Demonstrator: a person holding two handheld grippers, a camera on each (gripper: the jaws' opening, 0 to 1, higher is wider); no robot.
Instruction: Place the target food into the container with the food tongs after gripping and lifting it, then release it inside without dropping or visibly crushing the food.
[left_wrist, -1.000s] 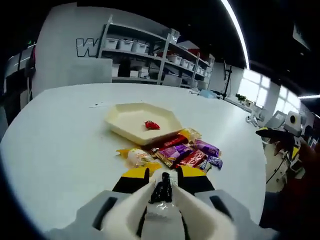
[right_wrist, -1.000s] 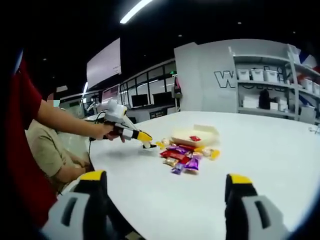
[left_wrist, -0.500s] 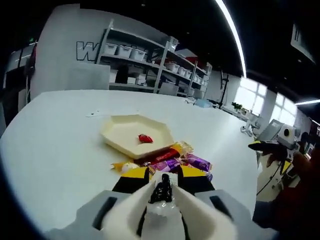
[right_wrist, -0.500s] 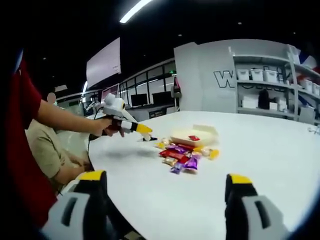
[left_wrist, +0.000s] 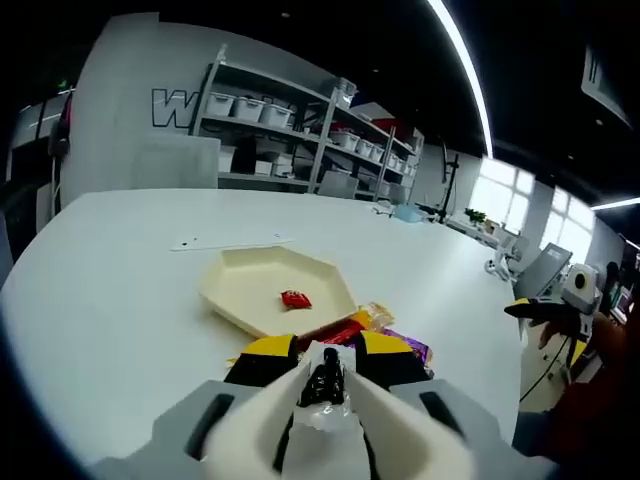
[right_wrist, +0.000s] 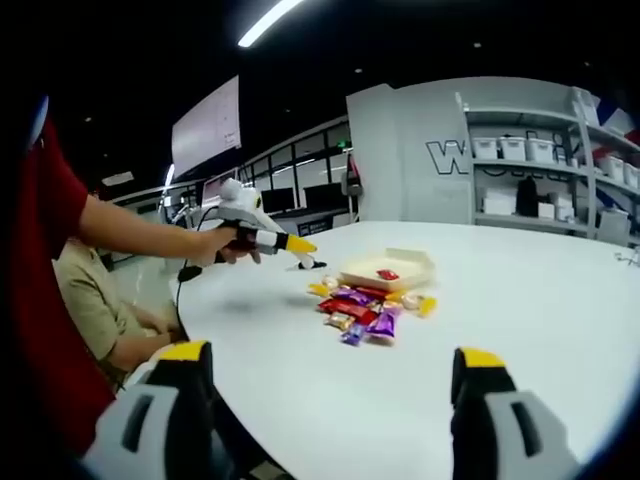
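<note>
The left gripper (left_wrist: 325, 375) was squeezed shut on a small dark candy (left_wrist: 324, 381), which stuck out just a little between its jaw tips. In the right gripper view the same left gripper (right_wrist: 300, 252) was held up in the air over the white table (right_wrist: 520, 330), a bit to one side of the tray (right_wrist: 392, 272). In the left gripper view, the cream tray (left_wrist: 240, 290) lay straight ahead of the jaws and lower down, with one red candy (left_wrist: 295, 298) already inside. A pile of wrapped candies (right_wrist: 365, 308) sat on the table just beside the near edge of the tray, between the tray and the jaws. So it looked like the held candy needed to go forward over the pile and then down into the tray. The left gripper was much nearer to the tray. The right gripper (right_wrist: 330, 400) was wide open with nothing in it, and it stayed low at the near side of the table, well apart from the tray and the pile.
</note>
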